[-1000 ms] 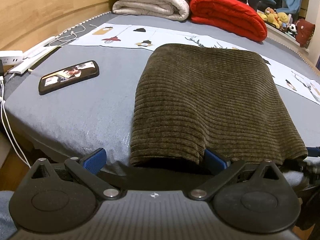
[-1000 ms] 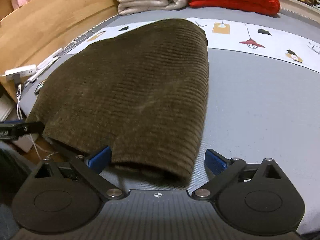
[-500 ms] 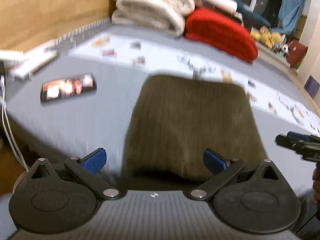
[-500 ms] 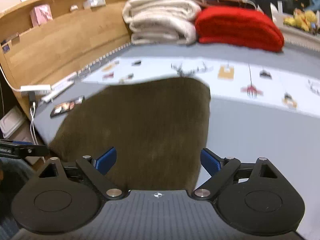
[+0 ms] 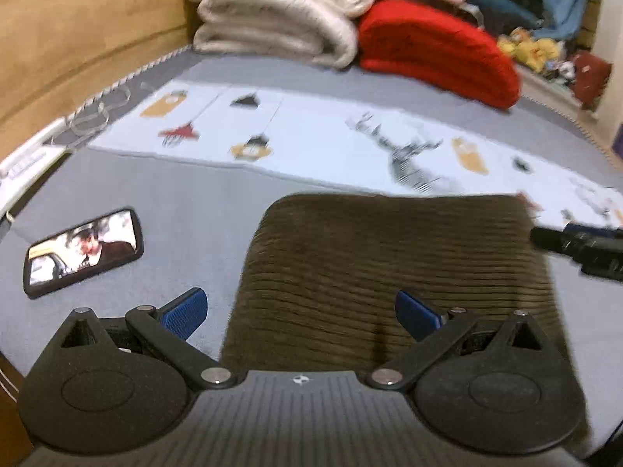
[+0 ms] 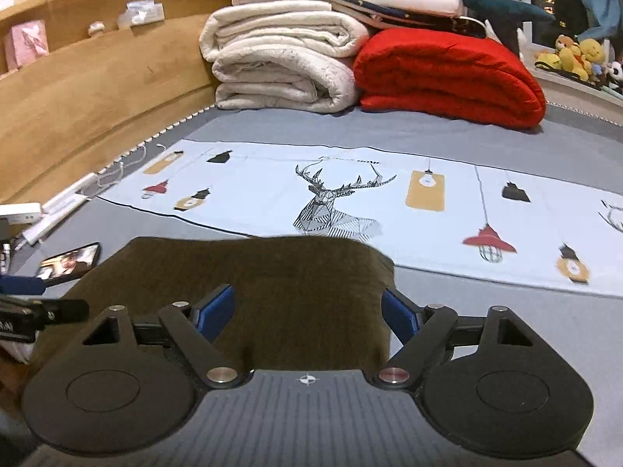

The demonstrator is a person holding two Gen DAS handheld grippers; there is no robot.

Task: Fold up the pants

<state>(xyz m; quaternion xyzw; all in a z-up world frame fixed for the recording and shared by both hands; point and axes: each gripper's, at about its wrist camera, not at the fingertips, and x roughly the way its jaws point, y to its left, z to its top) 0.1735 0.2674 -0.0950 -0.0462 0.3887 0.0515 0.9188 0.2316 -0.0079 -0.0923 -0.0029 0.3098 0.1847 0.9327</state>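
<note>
The brown corduroy pants lie folded into a compact rectangle on the grey bed near its front edge; they also show in the right wrist view. My left gripper is open and empty, above the pants' near left part. My right gripper is open, its blue pads standing either side of the pants' near right part. The right gripper's tip shows at the right of the left wrist view. The left gripper's tip shows at the left of the right wrist view.
A phone with a lit screen lies left of the pants. A printed light-blue sheet panel crosses the bed behind them. Folded cream blankets and a red quilt are stacked at the back. A wooden headboard and cables run along the left.
Both grippers have pulled back and risen from the pants' near edge. The pants now look smaller and farther away, lying flat and free of both grippers.
</note>
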